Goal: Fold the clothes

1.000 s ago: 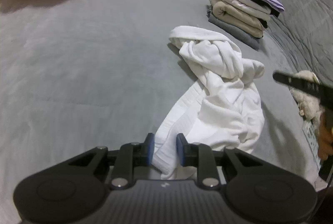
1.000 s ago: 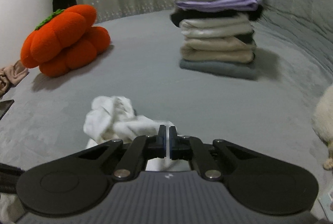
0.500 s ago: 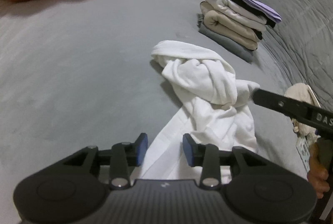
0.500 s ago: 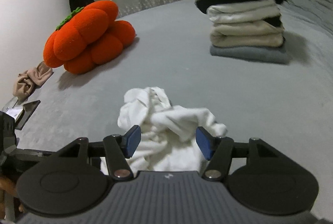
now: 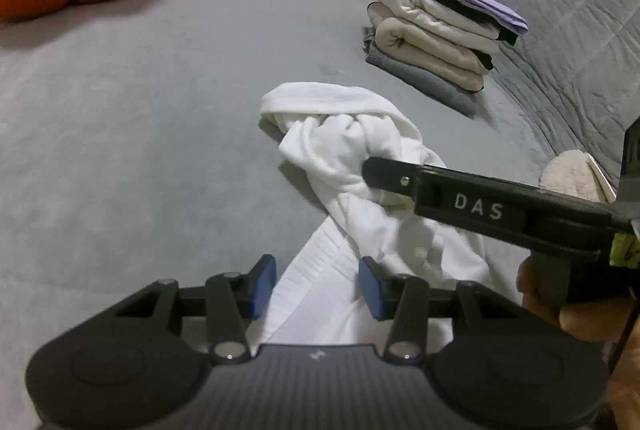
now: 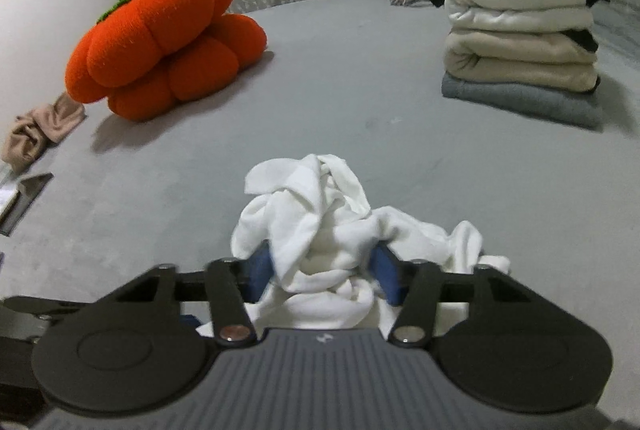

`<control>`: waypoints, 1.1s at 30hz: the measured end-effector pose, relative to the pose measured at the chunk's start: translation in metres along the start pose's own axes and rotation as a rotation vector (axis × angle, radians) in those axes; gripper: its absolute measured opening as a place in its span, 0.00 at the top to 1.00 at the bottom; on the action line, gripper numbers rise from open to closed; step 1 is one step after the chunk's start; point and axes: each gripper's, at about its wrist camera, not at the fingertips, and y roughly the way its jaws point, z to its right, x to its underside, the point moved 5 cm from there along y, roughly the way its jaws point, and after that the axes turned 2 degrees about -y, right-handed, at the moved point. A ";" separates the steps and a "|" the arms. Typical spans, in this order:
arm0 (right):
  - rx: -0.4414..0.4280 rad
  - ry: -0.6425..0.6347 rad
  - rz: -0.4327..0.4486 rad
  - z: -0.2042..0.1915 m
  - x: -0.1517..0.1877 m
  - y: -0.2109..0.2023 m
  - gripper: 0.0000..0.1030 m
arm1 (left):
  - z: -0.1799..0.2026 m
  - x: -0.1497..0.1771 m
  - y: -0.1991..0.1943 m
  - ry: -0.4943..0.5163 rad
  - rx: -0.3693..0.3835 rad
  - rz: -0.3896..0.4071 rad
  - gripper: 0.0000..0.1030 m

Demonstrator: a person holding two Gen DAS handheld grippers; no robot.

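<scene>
White shirt (image 5: 352,166) is seen bunched and twisted on the grey bed (image 5: 140,110), so it must be spread flat first. Its long side runs from the left gripper (image 5: 316,288) toward the folded pile (image 5: 436,42). Both grippers are held wide open: cloth is straddled by the left, a lump is cupped by the right gripper (image 6: 324,270), nothing pinched.

Both grippers spread wide, low over the bed

Left hand-held gripper (image 5: 317,284) has its blue pads (image 5: 264,280) well apart, pointing forward. Right hand-held gripper (image 6: 326,270) is open too, reaching in from the right side; the person's right hand (image 5: 560,310) wraps its handle, fingers curled underneath.
</scene>
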 end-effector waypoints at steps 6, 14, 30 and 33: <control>0.007 -0.004 0.057 0.007 -0.006 -0.019 0.92 | 0.002 0.000 0.000 0.004 0.002 0.005 0.50; 0.040 0.011 0.121 0.039 -0.012 -0.063 0.94 | 0.000 -0.001 0.000 -0.019 0.032 -0.005 0.41; 0.318 0.086 0.123 0.150 0.008 -0.124 0.95 | -0.005 -0.006 0.005 -0.061 0.075 -0.019 0.42; 0.398 0.092 0.095 0.173 0.018 -0.132 0.95 | -0.004 -0.006 0.006 -0.050 0.068 -0.021 0.42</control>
